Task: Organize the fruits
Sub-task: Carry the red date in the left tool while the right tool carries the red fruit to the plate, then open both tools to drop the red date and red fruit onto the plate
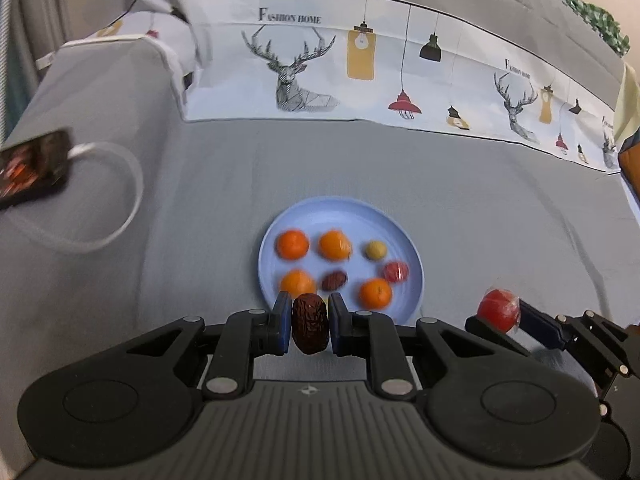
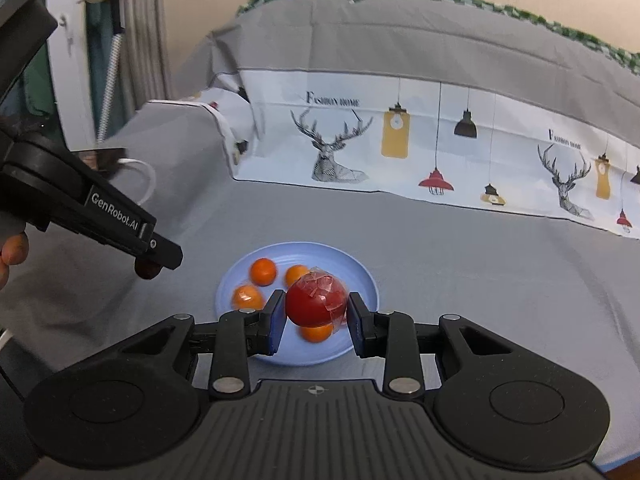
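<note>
The left gripper (image 1: 310, 326) clamps a wrinkled dark date (image 1: 310, 325) at lower centre, the right gripper (image 2: 316, 316) a glossy film-wrapped red fruit (image 2: 316, 299), both above the round blue plate's (image 1: 404, 236) near rim, grey cloth (image 1: 500, 216) open around.

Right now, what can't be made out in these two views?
- Left wrist view: the small yellow thing behind the date, hidden by the left gripper.
- Right wrist view: part of the blue plate and its fruit, covered by the wrapped red fruit.
- Left wrist view: the phone screen, blurred and cut off.
</note>
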Demonstrator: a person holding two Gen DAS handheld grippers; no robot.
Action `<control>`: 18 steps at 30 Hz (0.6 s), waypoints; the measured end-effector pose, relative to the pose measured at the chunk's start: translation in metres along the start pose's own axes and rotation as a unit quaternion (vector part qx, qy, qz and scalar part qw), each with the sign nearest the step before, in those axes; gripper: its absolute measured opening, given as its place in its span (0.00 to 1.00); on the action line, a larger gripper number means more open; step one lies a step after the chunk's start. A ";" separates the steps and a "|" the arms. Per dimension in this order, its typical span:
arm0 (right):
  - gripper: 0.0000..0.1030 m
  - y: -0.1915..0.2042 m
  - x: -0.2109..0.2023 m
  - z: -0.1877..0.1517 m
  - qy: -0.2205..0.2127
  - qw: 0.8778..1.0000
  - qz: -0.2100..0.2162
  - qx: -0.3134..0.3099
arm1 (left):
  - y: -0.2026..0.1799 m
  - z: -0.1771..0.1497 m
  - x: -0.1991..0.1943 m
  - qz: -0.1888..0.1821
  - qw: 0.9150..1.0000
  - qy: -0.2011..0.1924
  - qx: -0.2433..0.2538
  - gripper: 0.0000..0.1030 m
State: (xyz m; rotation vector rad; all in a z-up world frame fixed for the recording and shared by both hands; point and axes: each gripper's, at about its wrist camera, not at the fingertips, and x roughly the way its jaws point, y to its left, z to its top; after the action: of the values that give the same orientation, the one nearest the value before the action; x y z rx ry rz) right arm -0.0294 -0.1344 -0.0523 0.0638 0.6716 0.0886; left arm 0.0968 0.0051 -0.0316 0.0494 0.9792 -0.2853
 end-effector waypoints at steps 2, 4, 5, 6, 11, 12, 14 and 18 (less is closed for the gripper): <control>0.33 -0.005 0.022 0.006 0.003 1.000 -0.002 0.003 | -0.003 0.013 0.021 -0.008 1.000 -0.004 0.002 0.20; 0.33 -0.009 0.042 0.011 0.003 1.000 -0.006 0.000 | -0.009 0.025 0.043 -0.009 1.000 -0.005 0.011 0.20; 0.33 -0.011 0.053 0.013 0.005 1.000 -0.010 -0.002 | -0.011 0.031 0.055 -0.010 1.000 -0.006 0.017 0.20; 0.33 -0.013 0.066 0.015 0.008 1.000 -0.013 -0.002 | -0.013 0.037 0.068 -0.008 1.000 -0.006 0.020 0.20; 0.33 -0.026 0.118 0.020 0.023 1.000 -0.012 0.005 | -0.017 0.059 0.124 -0.011 0.999 0.013 0.037 0.20; 0.33 -0.028 0.127 0.021 0.025 1.000 -0.012 0.005 | -0.018 0.062 0.132 -0.007 0.999 0.016 0.040 0.20; 0.33 -0.032 0.144 0.022 0.029 0.999 -0.013 0.003 | -0.018 0.066 0.151 -0.005 0.999 0.024 0.045 0.20; 0.33 -0.037 0.171 0.021 0.044 0.999 -0.012 0.003 | -0.018 0.071 0.178 -0.007 0.998 0.034 0.054 0.20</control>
State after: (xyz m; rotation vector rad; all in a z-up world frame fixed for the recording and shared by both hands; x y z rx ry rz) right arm 0.1192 -0.1548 -0.1447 0.0569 0.7609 0.0665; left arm 0.2427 -0.0631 -0.1371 0.1510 1.0308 -0.3507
